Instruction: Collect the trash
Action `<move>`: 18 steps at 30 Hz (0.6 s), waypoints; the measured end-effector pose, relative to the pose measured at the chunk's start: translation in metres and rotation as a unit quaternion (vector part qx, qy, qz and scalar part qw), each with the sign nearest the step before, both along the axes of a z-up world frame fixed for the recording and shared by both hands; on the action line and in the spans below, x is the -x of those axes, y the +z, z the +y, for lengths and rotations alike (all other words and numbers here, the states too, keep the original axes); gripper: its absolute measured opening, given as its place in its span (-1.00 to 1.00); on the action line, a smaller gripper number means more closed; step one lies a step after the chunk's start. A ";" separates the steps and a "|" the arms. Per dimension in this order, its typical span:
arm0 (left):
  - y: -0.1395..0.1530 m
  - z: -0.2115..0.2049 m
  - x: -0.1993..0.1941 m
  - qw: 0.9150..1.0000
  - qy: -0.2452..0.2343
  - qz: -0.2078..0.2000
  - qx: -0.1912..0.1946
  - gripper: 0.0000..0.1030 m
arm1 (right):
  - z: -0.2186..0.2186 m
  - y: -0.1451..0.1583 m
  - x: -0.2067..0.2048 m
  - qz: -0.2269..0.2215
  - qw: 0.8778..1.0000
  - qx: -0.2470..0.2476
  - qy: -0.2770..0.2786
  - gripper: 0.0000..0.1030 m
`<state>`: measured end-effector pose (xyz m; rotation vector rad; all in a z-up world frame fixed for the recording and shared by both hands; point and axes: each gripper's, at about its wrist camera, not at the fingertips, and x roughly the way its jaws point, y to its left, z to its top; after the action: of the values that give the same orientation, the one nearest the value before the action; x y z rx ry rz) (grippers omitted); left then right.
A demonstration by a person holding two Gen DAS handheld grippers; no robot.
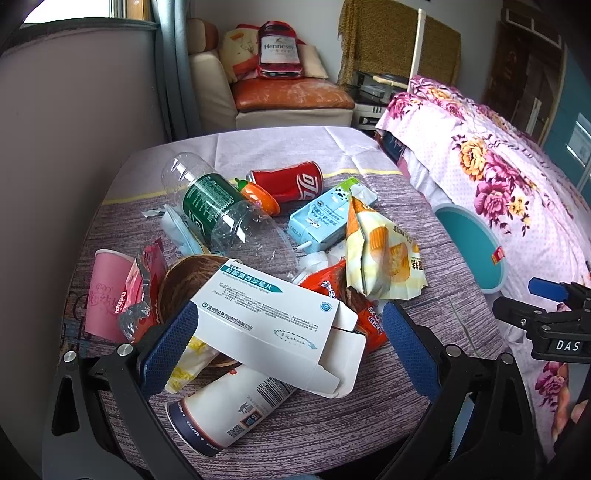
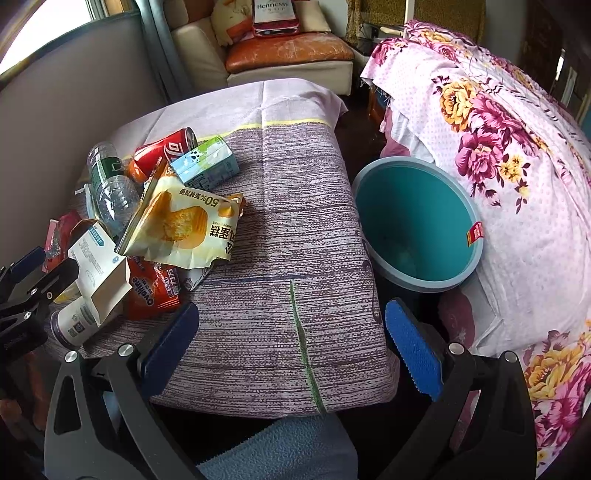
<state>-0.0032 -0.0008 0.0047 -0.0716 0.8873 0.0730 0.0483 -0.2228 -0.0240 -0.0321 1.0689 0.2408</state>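
- We take the table (image 2: 295,229) with its purple striped cloth as landmark.
- Beyond its far edge we see a cream armchair (image 1: 221,92) with an orange seat cushion (image 1: 291,94).
- On that cushion a bottle-shaped Hennessy pillow (image 1: 279,50) leans against the backrest, with a yellow cushion (image 1: 236,48) beside it.
- Right of the table: a bed under a pink floral cover (image 2: 509,155).
- Left of the table: a plain grey wall panel (image 1: 74,110).
- Below the near edge: a blue towel-like cloth (image 2: 280,450).

Daylight enters a window (image 1: 85,11); a cream armchair (image 1: 280,99) faces the tabletop (image 2: 288,221), beside a floral-covered bed (image 2: 498,166).
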 end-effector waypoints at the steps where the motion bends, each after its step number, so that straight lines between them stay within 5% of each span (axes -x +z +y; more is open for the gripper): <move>1: 0.000 0.000 0.000 1.000 0.000 0.000 0.000 0.93 | 0.000 0.000 0.000 0.000 1.000 0.000 0.000 0.88; 18: -0.001 -0.001 0.001 1.000 0.000 0.001 0.000 0.93 | -0.003 -0.002 -0.005 0.010 1.000 0.002 -0.007 0.88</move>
<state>-0.0040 -0.0018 0.0038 -0.0721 0.8889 0.0735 0.0533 -0.2254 -0.0264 -0.0261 1.0898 0.2273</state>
